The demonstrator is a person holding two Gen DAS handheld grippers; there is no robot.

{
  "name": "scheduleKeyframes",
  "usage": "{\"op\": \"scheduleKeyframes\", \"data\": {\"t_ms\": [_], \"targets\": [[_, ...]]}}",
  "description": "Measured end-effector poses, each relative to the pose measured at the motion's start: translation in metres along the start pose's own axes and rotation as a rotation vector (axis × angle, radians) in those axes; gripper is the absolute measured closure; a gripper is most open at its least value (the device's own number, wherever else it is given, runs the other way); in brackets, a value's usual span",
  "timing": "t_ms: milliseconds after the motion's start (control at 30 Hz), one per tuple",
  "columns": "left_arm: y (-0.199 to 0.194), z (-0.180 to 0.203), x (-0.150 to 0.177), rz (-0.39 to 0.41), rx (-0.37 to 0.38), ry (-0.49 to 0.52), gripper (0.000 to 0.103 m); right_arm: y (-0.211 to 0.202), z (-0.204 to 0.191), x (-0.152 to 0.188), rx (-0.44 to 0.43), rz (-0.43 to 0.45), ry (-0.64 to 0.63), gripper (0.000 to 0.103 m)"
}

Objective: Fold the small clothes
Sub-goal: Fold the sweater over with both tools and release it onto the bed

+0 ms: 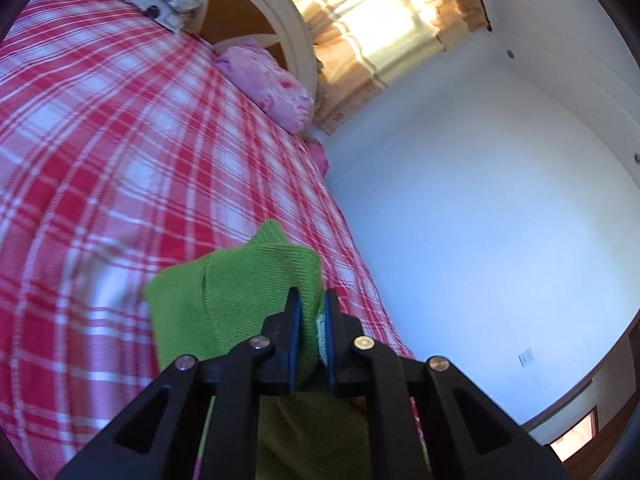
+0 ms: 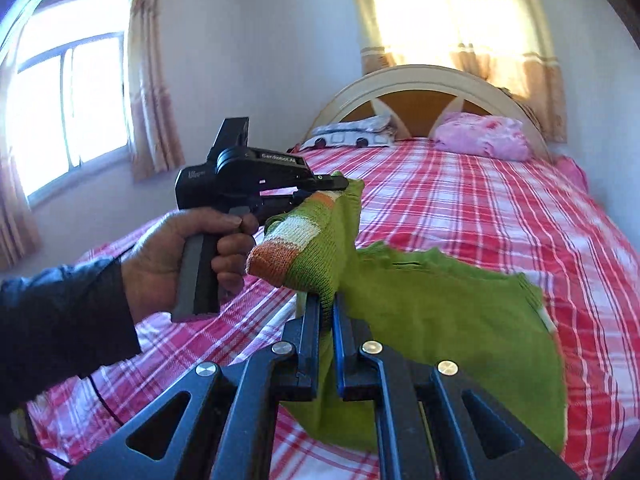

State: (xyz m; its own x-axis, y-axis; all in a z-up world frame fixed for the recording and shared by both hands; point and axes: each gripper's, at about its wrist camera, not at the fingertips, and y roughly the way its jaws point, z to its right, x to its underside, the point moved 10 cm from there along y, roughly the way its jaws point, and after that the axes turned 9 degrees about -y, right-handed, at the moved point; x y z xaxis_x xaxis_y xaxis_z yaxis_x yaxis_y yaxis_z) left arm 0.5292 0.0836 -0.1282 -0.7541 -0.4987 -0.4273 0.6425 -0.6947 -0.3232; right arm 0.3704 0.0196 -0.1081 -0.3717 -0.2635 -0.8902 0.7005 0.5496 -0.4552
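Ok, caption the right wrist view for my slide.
Both hand-held grippers, right and left, pinch a green knit sweater above the plaid bed.

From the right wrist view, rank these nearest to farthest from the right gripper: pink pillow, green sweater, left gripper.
1. Green sweater: clamped in the right gripper, draping to its right.
2. Left gripper: up and left, pinching the sweater's striped sleeve.
3. Pink pillow: far end of the bed, by the headboard, on the right.
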Motion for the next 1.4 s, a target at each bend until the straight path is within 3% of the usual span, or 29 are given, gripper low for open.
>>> {"op": "scheduleKeyframes", "data": {"t_ms": [400, 867, 967, 1033, 1100, 1167, 1200, 1267, 1300, 1333, 1400], "targets": [[0.070, 0.059, 0.037, -0.110, -0.009, 0.111, 0.092, -0.040, 0.073, 0.030, 0.007, 0.033, 0.223, 0.098], [0.153, 0.081, 0.106, -0.267, -0.179, 0.337, 0.091, -0.061, 0.144, 0.113, 0.043, 0.001, 0.563, 0.098], [0.151, 0.092, 0.111, -0.240, -0.206, 0.398, 0.087, -0.061, 0.152, 0.128, 0.048, -0.021, 0.609, 0.098], [0.139, 0.103, 0.113, -0.230, -0.185, 0.435, 0.083, -0.061, 0.156, 0.137, 0.068, -0.035, 0.615, 0.098], [0.121, 0.109, 0.116, -0.203, -0.193, 0.510, 0.062, -0.059, 0.157, 0.145, 0.063, -0.066, 0.630, 0.097], [0.102, 0.104, 0.121, -0.168, -0.251, 0.593, 0.047, -0.064, 0.160, 0.148, 0.111, -0.082, 0.608, 0.096], [0.090, 0.099, 0.126, -0.158, -0.278, 0.624, 0.045, -0.068, 0.161, 0.149, 0.133, -0.086, 0.596, 0.095], [0.070, 0.082, 0.136, -0.151, -0.328, 0.671, 0.045, -0.081, 0.168, 0.147, 0.190, -0.076, 0.576, 0.079], [0.064, 0.074, 0.139, -0.146, -0.352, 0.679, 0.045, -0.090, 0.173, 0.143, 0.233, -0.055, 0.567, 0.063], [0.051, 0.062, 0.145, -0.136, -0.367, 0.676, 0.045, -0.102, 0.176, 0.133, 0.282, -0.016, 0.539, 0.058], [0.043, 0.046, 0.146, -0.120, -0.400, 0.650, 0.045, -0.107, 0.173, 0.112, 0.279, 0.022, 0.484, 0.058]]}}
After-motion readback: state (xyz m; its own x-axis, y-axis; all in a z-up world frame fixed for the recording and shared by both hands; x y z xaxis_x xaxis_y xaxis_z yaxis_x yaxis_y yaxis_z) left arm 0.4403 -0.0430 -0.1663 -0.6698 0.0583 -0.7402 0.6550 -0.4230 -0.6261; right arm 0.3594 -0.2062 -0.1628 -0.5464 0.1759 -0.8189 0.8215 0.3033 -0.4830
